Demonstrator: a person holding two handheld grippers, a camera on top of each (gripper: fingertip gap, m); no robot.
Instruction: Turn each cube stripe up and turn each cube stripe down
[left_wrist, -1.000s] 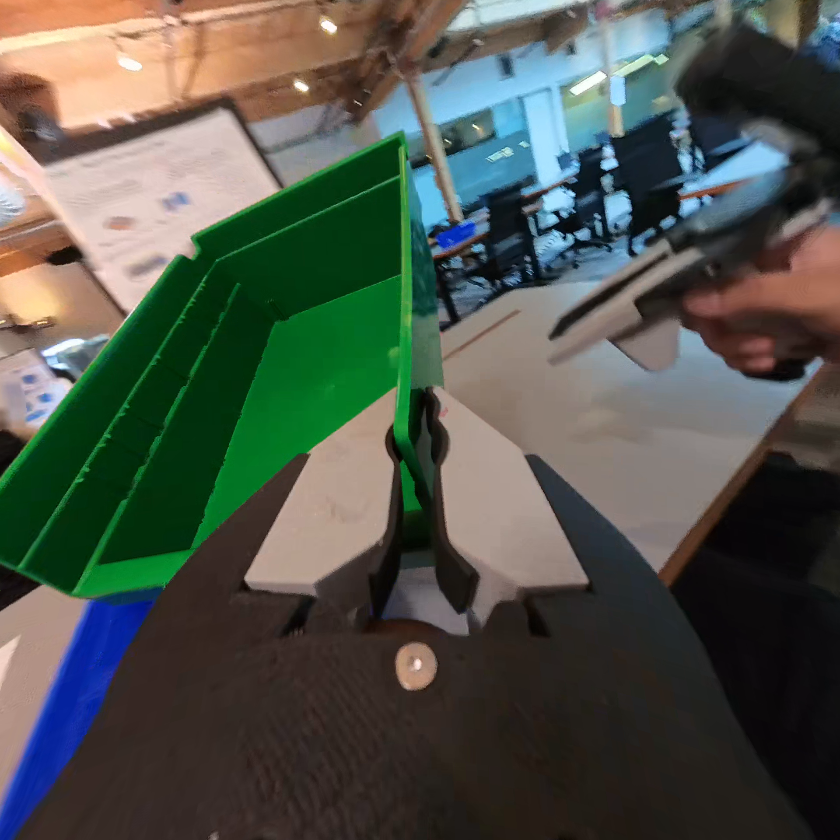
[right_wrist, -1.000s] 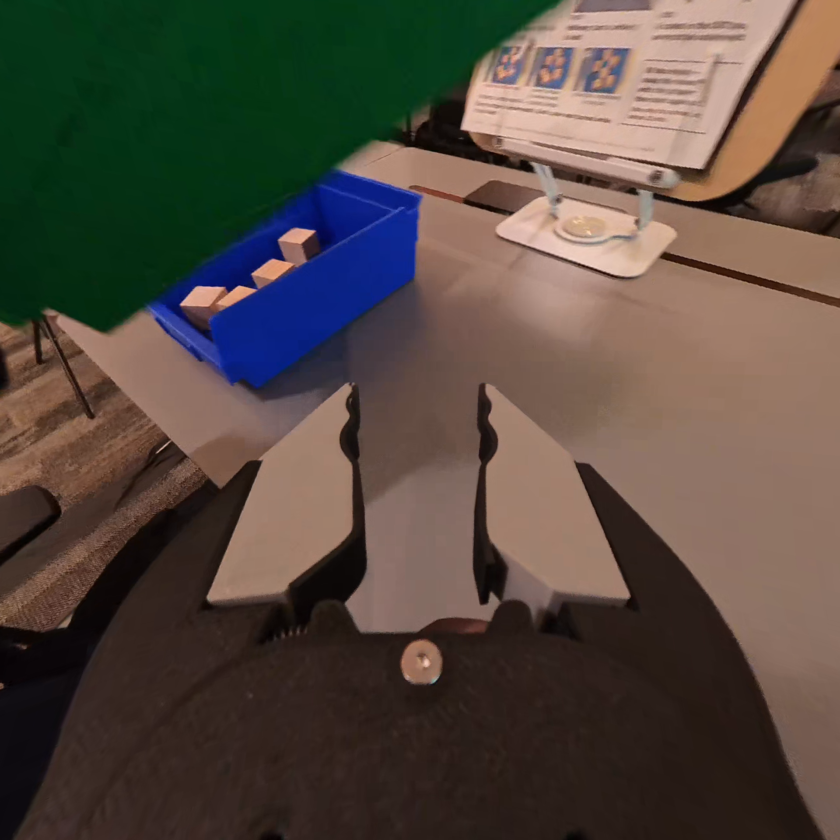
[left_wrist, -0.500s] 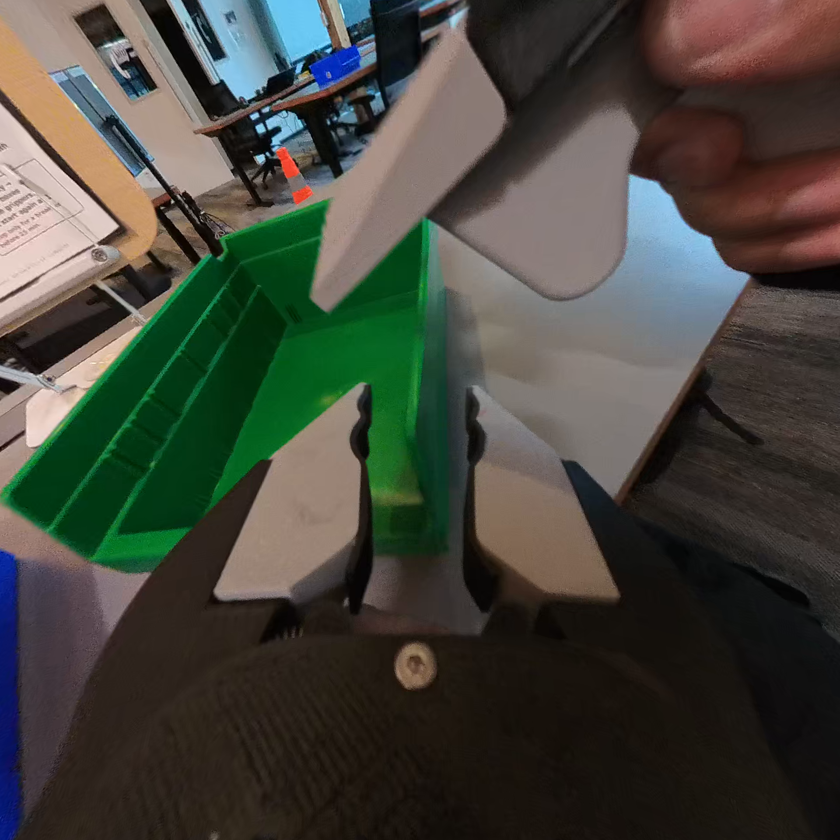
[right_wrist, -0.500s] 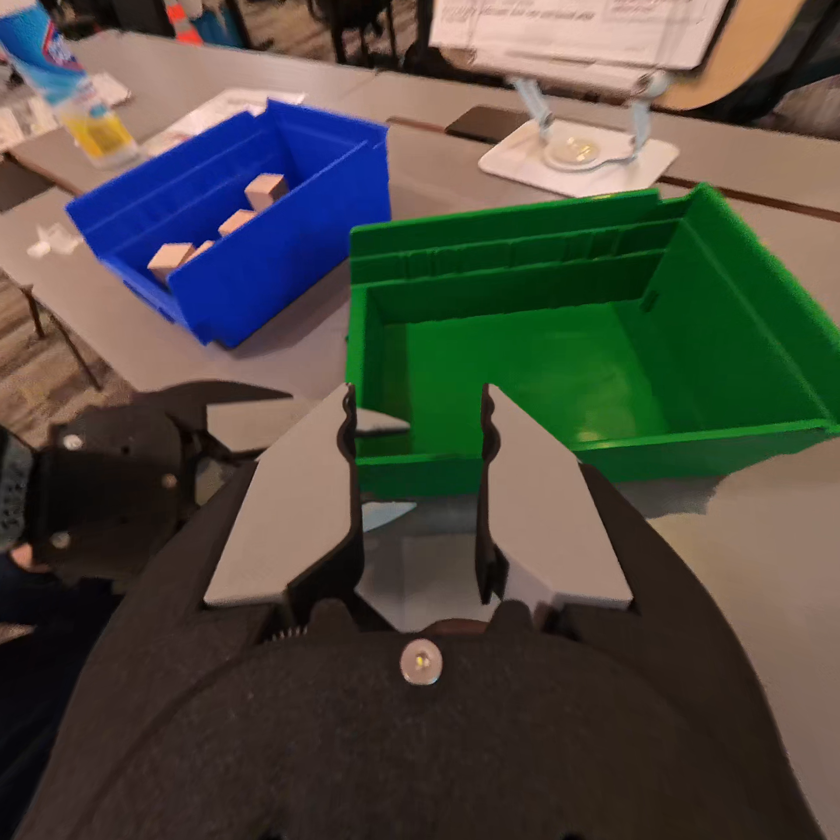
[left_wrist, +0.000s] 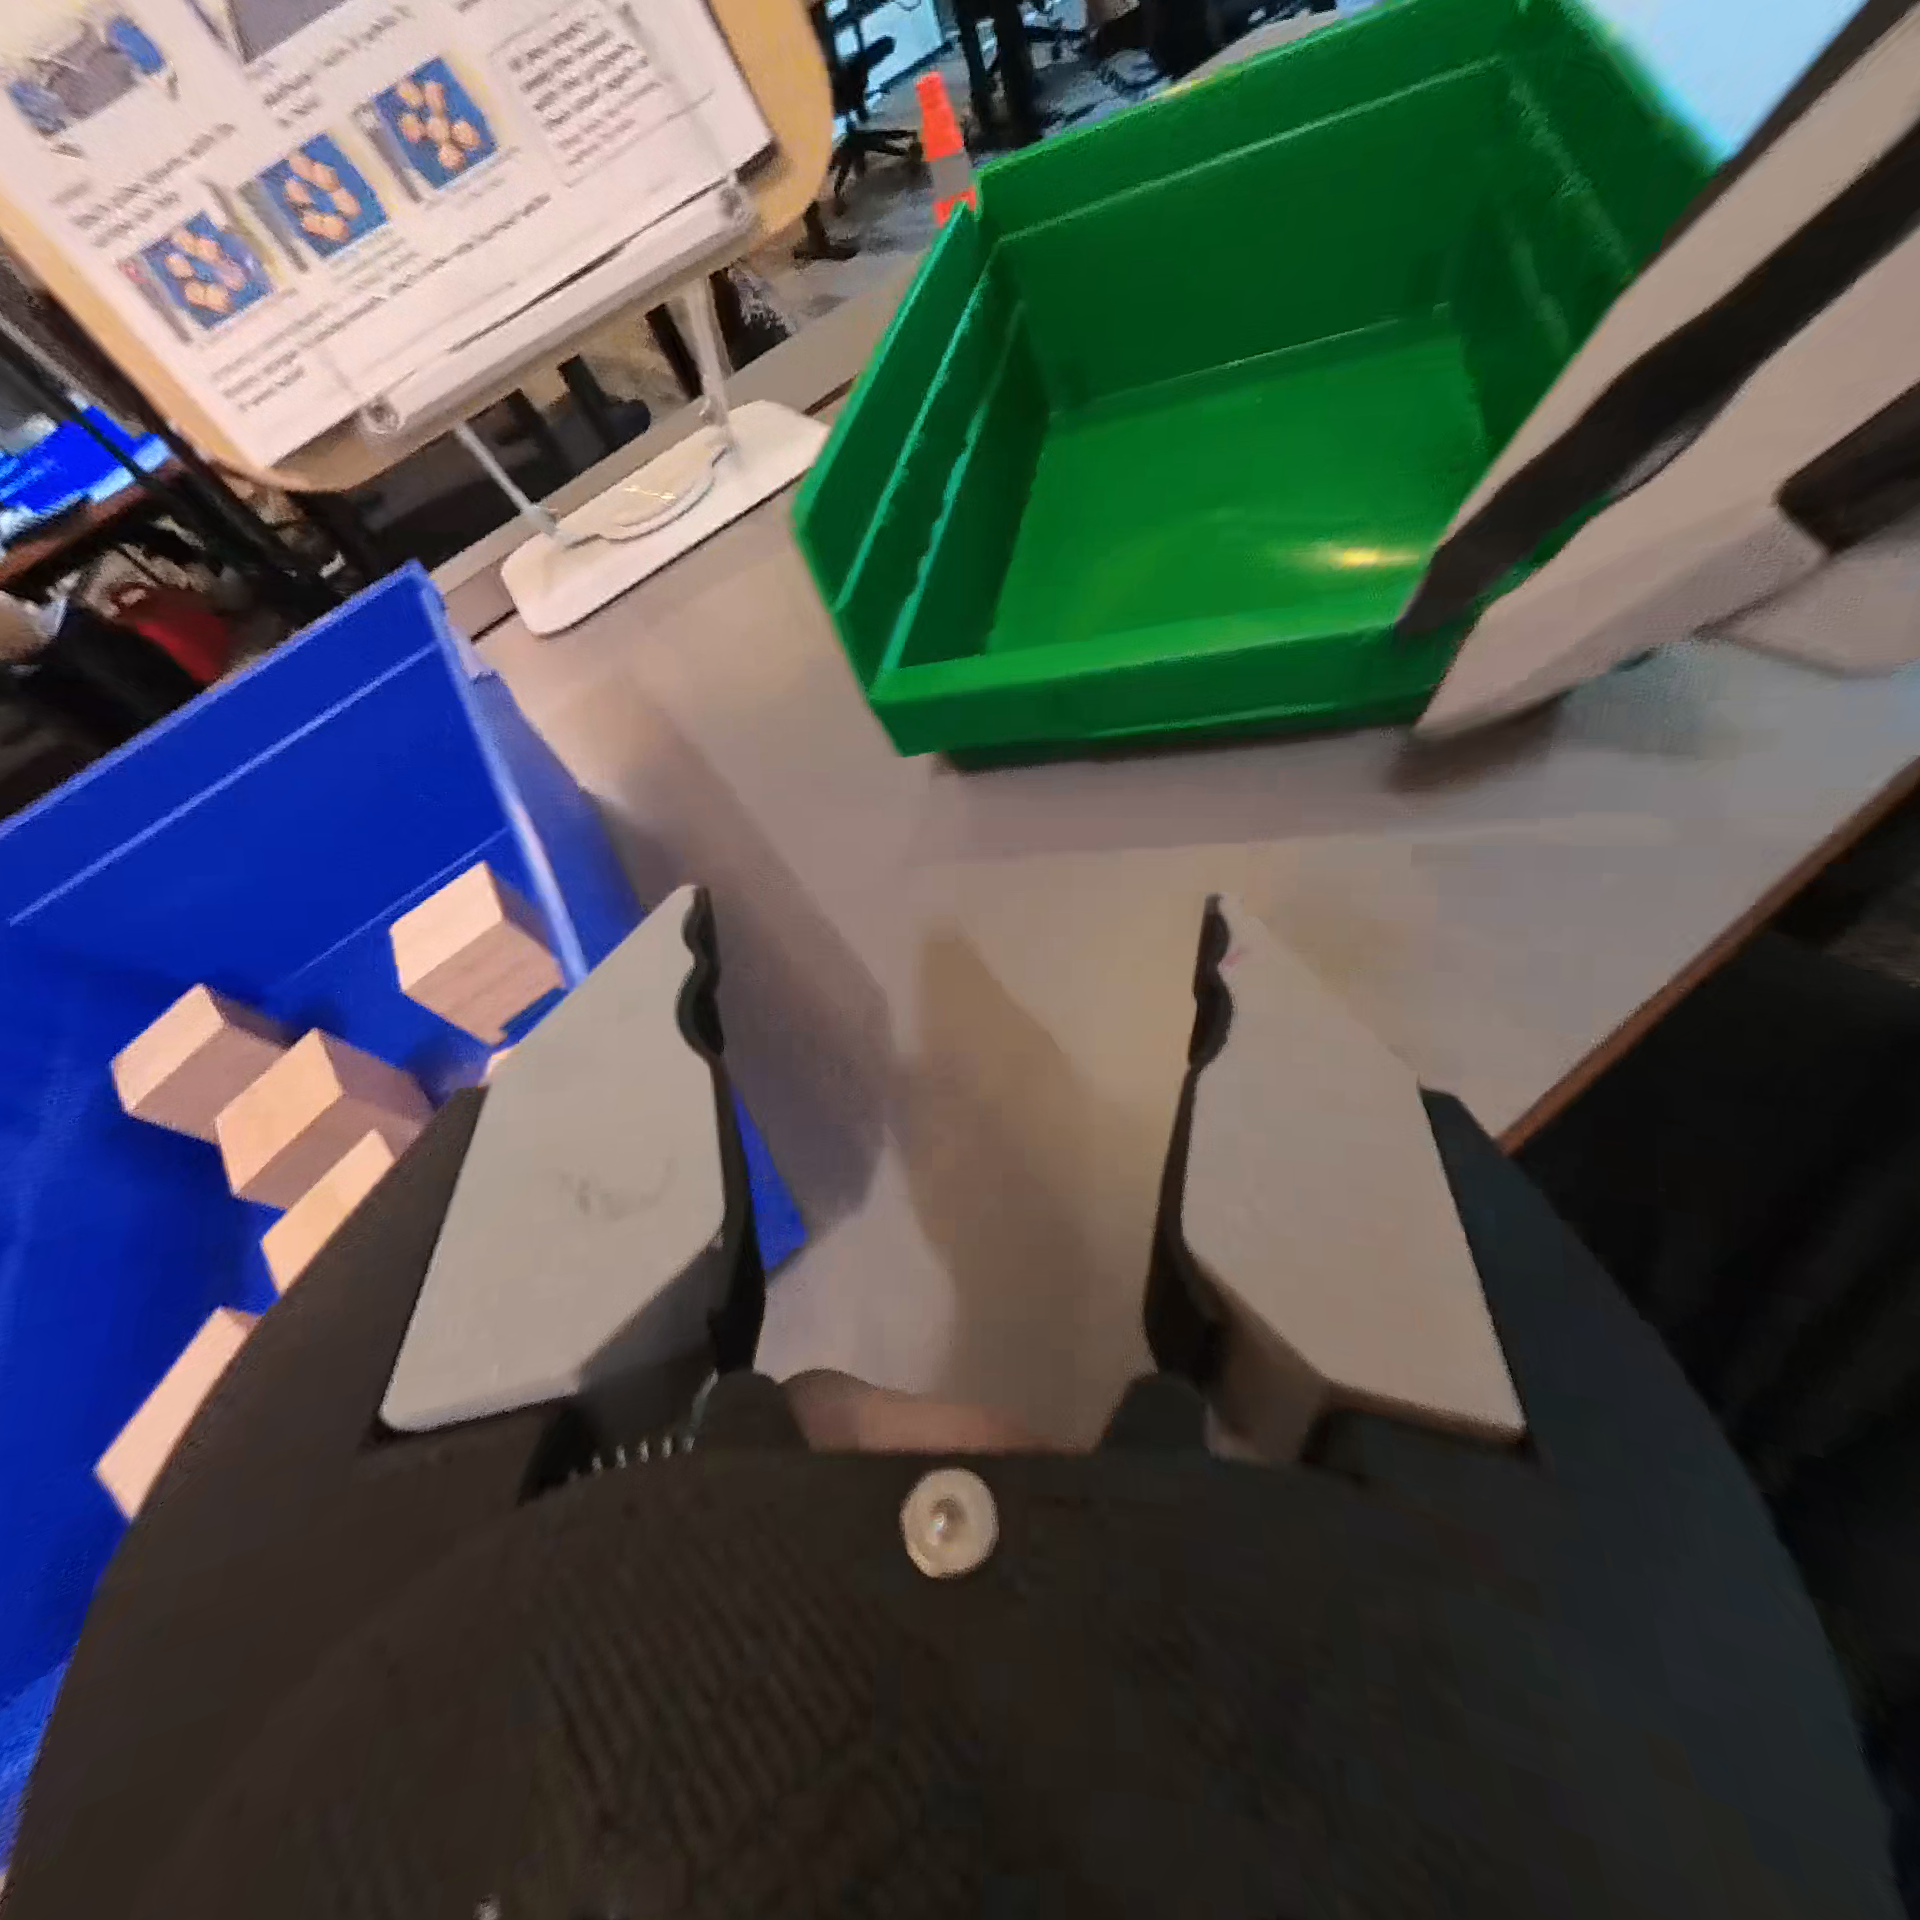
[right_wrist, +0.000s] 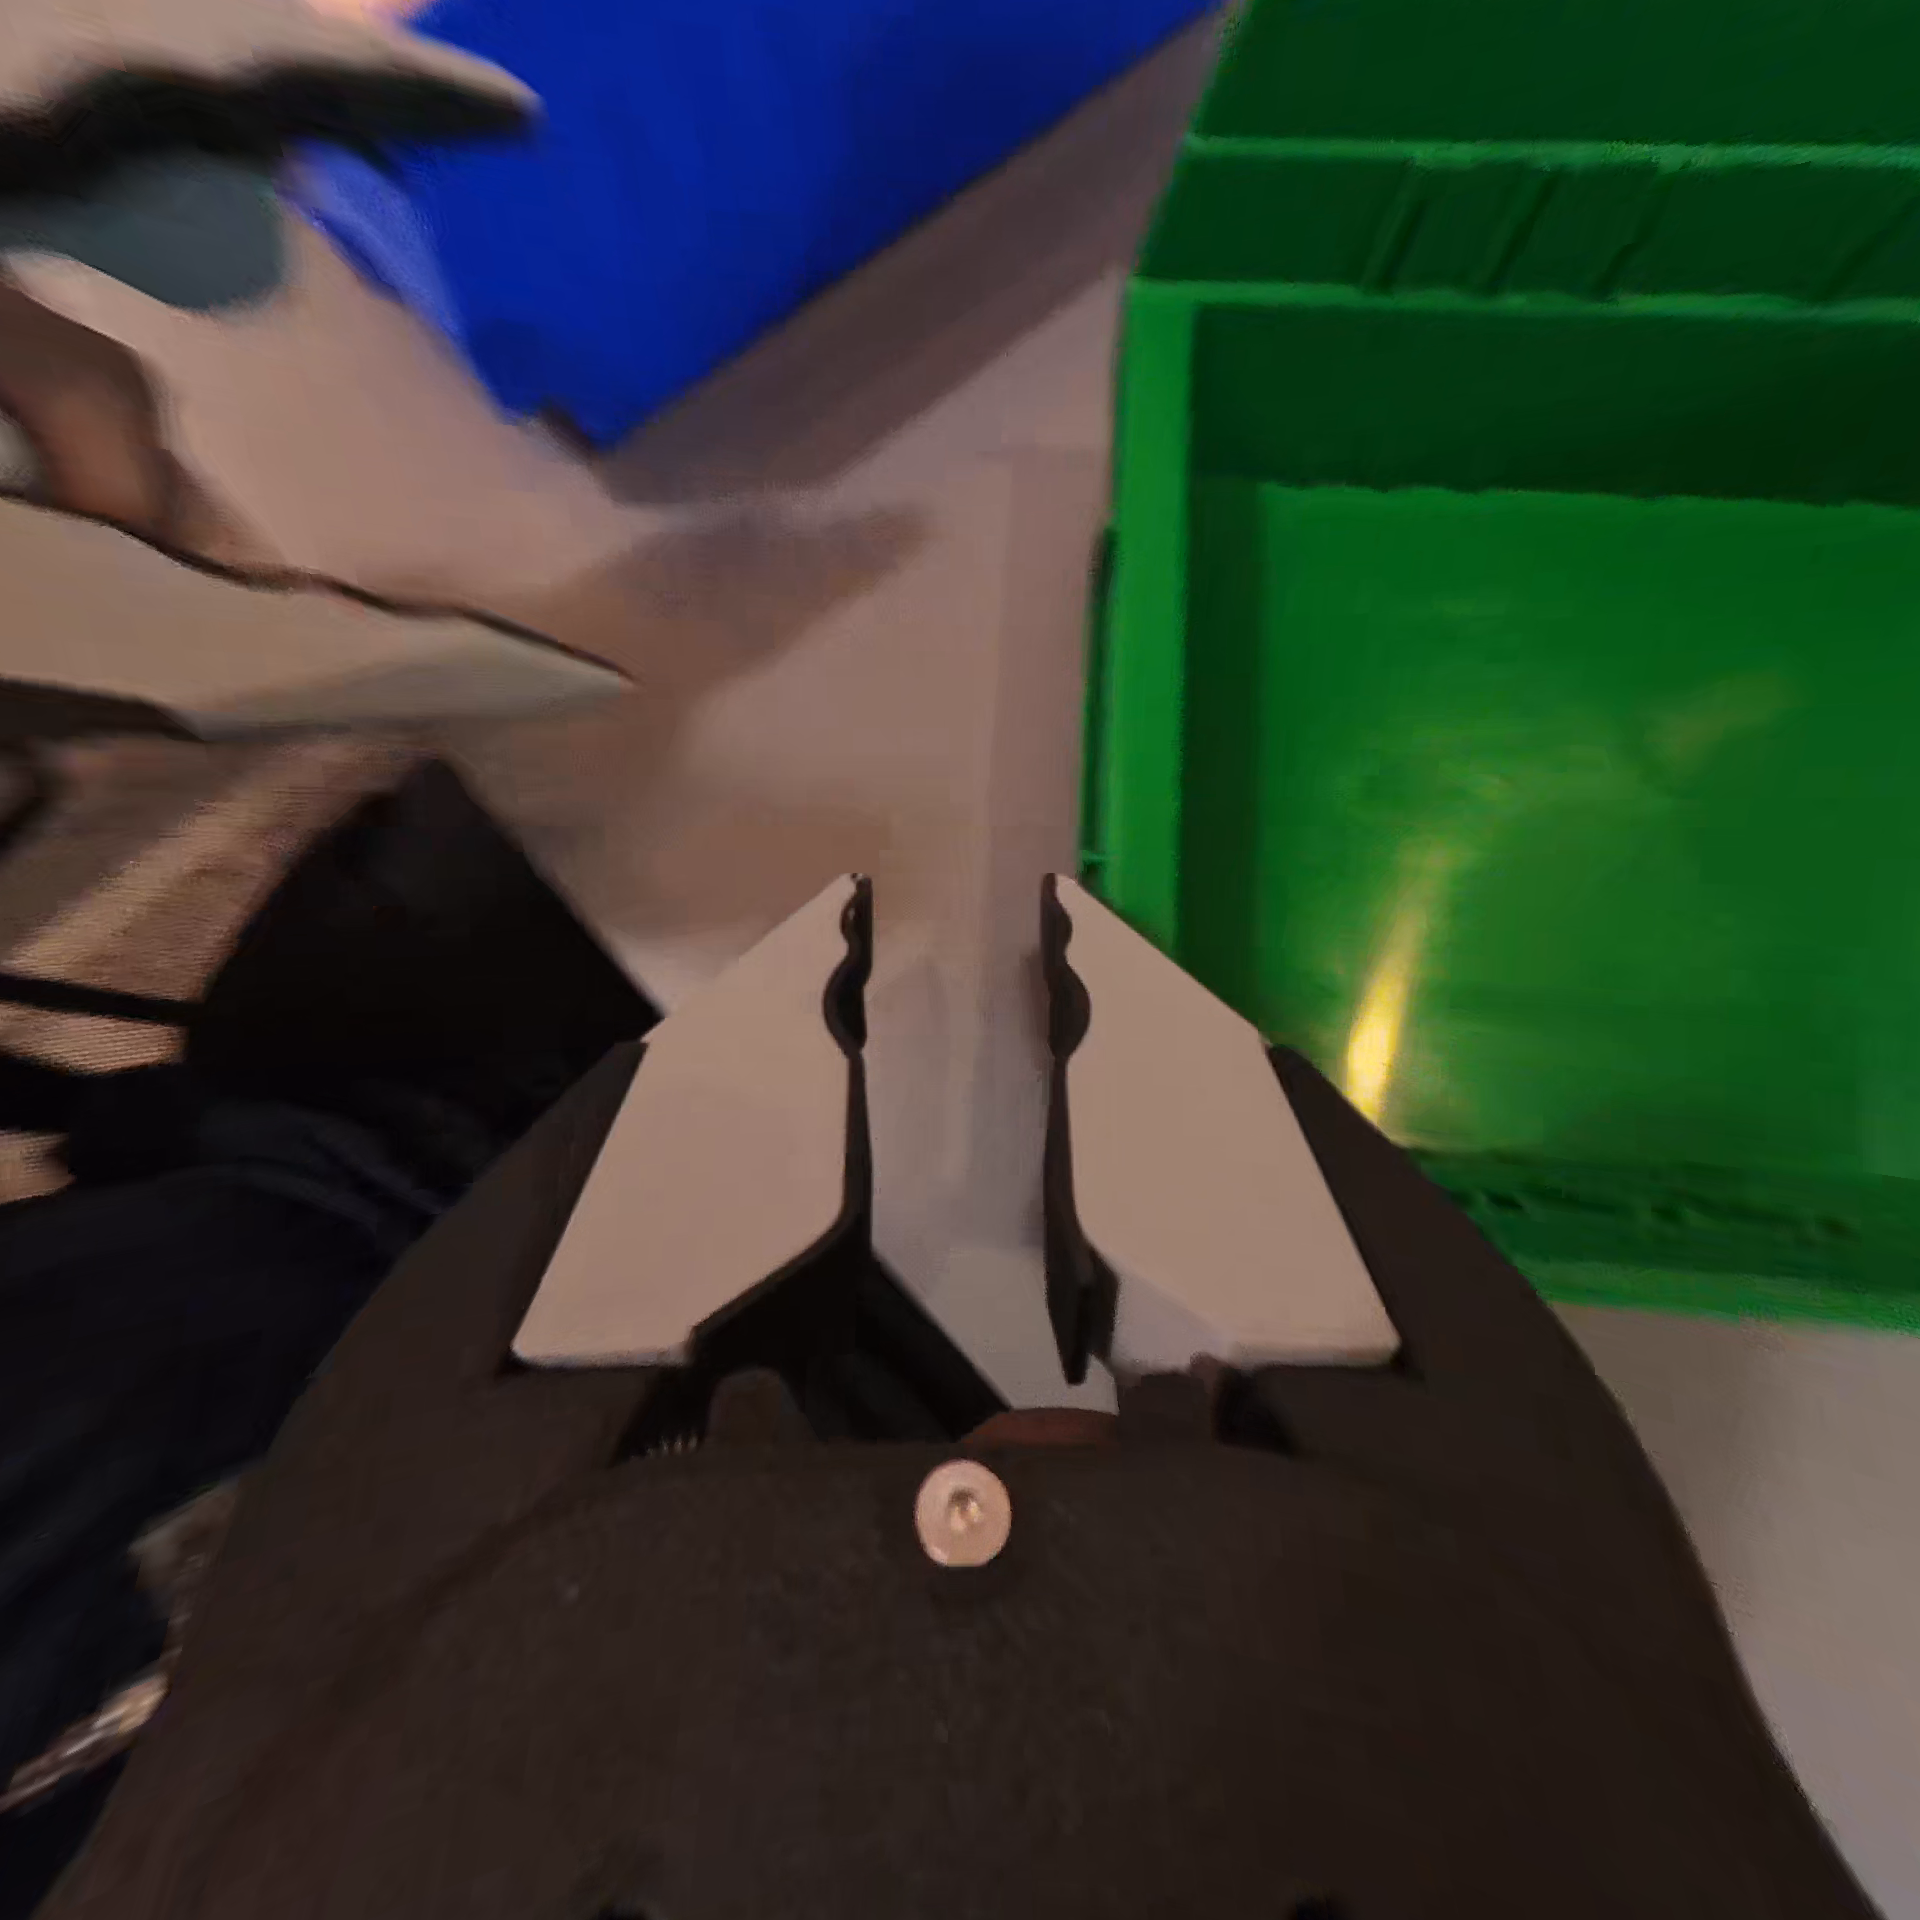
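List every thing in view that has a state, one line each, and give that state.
Left gripper: jaws wide open, empty, over the table.
Right gripper: jaws open, empty, beside the green bin.
Green bin: upright on the table, empty.
Blue bin: upright, holding wooden cubes.
Cubes: loose in the blue bin; no stripes can be made out.
Clipboard stand: upright on the table, sheet clipped on.

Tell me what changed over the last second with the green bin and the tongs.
The left tongs let go of the green bin, which was held tilted in the air and now sits flat and empty on the table; they opened wide and swung toward the blue bin. The right tongs stayed open and empty; the cubes stayed put.
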